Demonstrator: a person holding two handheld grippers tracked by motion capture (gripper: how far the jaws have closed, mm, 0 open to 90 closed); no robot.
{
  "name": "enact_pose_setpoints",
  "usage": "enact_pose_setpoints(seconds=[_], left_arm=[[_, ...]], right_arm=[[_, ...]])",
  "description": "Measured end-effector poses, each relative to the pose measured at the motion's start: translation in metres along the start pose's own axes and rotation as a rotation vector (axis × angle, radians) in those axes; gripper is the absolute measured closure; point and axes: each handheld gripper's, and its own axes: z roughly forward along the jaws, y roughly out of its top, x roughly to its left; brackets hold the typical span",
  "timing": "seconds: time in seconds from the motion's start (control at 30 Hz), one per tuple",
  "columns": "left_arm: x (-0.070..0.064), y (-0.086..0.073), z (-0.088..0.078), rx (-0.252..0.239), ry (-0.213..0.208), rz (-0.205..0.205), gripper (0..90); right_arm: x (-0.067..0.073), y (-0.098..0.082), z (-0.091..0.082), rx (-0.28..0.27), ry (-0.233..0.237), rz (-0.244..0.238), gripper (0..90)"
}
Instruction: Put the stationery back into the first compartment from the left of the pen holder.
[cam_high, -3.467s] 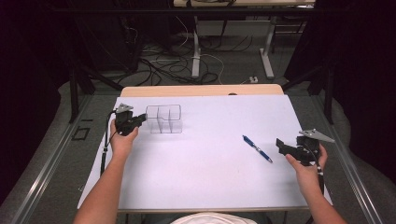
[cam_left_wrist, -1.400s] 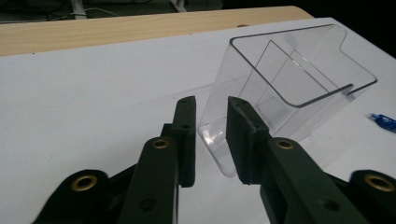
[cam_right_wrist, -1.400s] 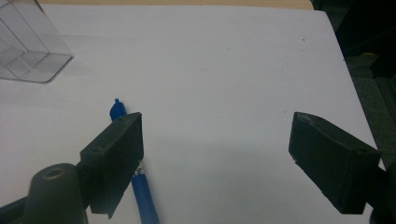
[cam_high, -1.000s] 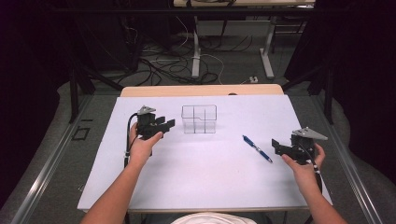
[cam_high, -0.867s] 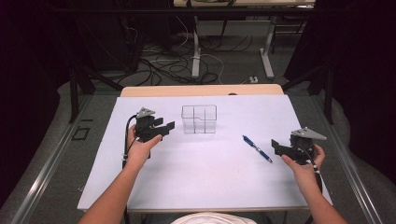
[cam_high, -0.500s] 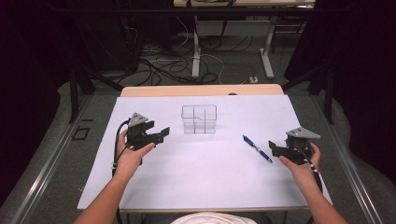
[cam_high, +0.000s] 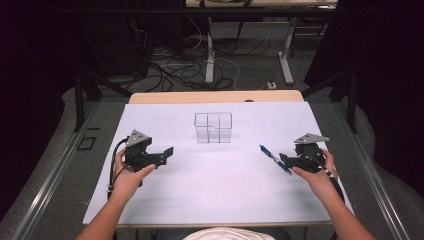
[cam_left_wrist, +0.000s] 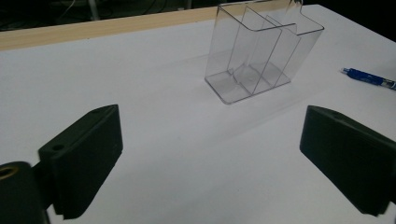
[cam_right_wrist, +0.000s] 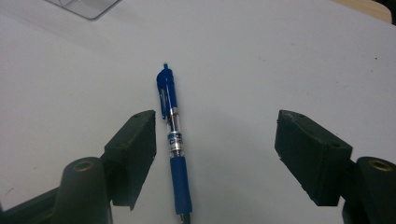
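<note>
The right hand-held gripper (cam_right_wrist: 215, 154) hangs spread over the blue pen (cam_right_wrist: 173, 140), jaws just closing, pads not yet touching. Centre the barrel between them before pinching. The left hand-held gripper (cam_left_wrist: 210, 163), just opening, stands empty, with the clear organizer (cam_left_wrist: 261, 51) ahead of it on the desk (cam_high: 210, 195).

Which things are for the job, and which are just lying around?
For the job:
- blue pen, lying between the open right gripper jaws
- clear holder, empty
- left gripper, open

Just there:
- white table
- cables on the floor behind
</note>
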Motion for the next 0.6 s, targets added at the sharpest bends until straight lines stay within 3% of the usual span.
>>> enact_pose_setpoints(seconds=[0.03,0.1,0.23,0.27,0.33,0.37,0.47,0.6], left_arm=[[0.001,-0.001,-0.001,0.001,0.004,-0.001,0.5],[0.002,-0.004,-0.004,-0.002,0.019,-0.002,0.4],[0.003,-0.009,-0.007,0.002,0.029,0.004,0.4],[0.003,-0.011,-0.008,-0.001,0.034,0.007,0.4],[0.004,-0.014,-0.008,0.009,0.048,0.027,0.4],[0.004,-0.015,-0.008,0.012,0.05,0.036,0.4],[0.005,-0.016,-0.009,0.012,0.049,0.06,0.4],[0.003,-0.018,-0.008,0.022,0.032,0.078,0.4]], right_arm=[[0.0,0.005,0.001,0.019,0.019,-0.01,30.9],[0.001,0.007,0.001,0.027,0.02,-0.011,31.7],[0.003,0.017,0.006,0.064,0.067,-0.003,32.7],[0.004,0.022,0.01,0.096,0.08,-0.014,33.9],[0.005,0.023,0.012,0.112,0.08,-0.017,35.5],[0.007,0.027,0.017,0.15,0.086,-0.013,38.0],[0.008,0.031,0.02,0.187,0.09,-0.014,40.5],[0.007,0.039,0.029,0.228,0.137,-0.01,46.8]])
